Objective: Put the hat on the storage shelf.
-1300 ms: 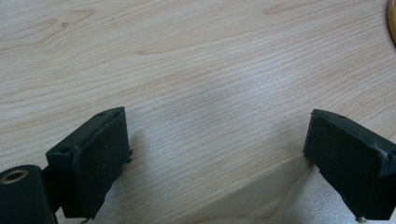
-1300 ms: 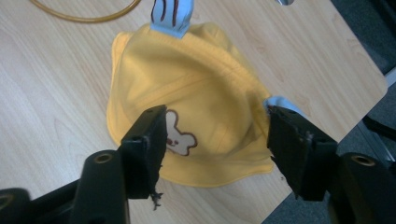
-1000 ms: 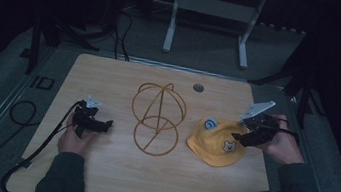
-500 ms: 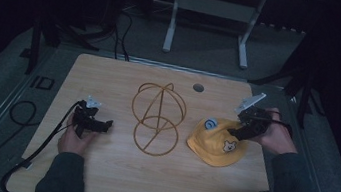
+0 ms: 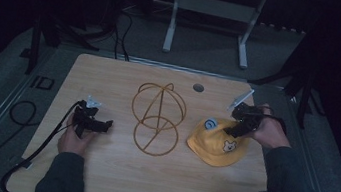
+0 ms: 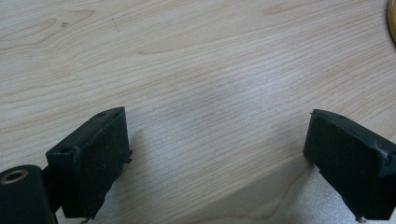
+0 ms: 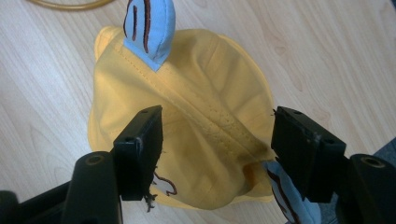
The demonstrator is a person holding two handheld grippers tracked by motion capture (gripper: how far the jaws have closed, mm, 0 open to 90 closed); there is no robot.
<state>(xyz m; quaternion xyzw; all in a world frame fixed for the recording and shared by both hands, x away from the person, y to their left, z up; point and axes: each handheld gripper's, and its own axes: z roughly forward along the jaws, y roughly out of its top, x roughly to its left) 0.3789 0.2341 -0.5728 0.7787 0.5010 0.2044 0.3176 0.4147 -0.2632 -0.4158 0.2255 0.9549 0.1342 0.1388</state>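
Both jaws of the right gripper point(image 7: 217, 154) stand wide, straddling the yellow hat point(image 7: 196, 107) ungripped, having just narrowed slightly. Next, I judge, it must pinch the crown. The left gripper point(image 6: 219, 158) rests open, empty.

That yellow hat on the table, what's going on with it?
A person holds a gripper in each hand. The right gripper hangs over the yellow hat with its jaws apart on either side of the crown, not yet pinching the cloth. The left gripper rests open on the wooden table. A gold wire stand sits between them.
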